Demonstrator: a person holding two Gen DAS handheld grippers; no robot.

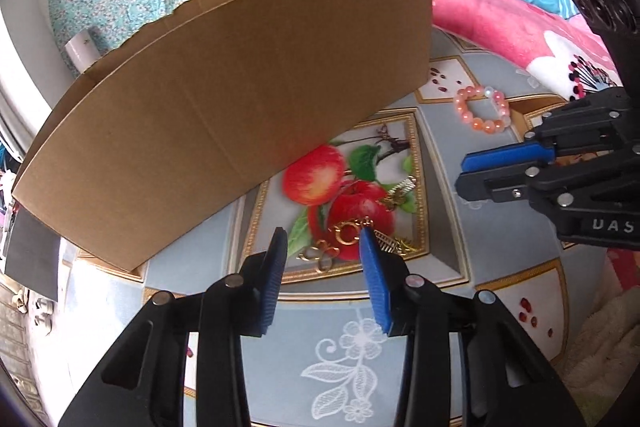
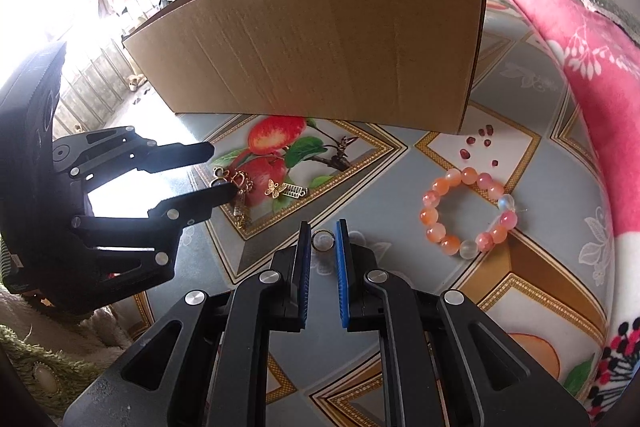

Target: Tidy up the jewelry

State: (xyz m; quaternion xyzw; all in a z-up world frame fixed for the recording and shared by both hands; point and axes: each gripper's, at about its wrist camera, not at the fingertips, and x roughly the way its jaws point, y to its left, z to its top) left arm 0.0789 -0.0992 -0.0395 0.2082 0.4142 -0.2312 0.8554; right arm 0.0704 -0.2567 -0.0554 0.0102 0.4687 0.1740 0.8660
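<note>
Closing left gripper (image 1: pixel 322 241) jaws, half-open, around gold charms (image 1: pixel 352 233); keeping pads low on tablecloth (image 1: pixel 472 247). Pinching small ring (image 2: pixel 322 240) in right gripper (image 2: pixel 322 227).

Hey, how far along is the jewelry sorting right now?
Done: unclear, since the inside of the box is hidden. In hand: the right tongs look to be pinching a ring, and the left tongs stand open around the charms. Left: the charms and the bracelet, both lying outside the box.
</note>
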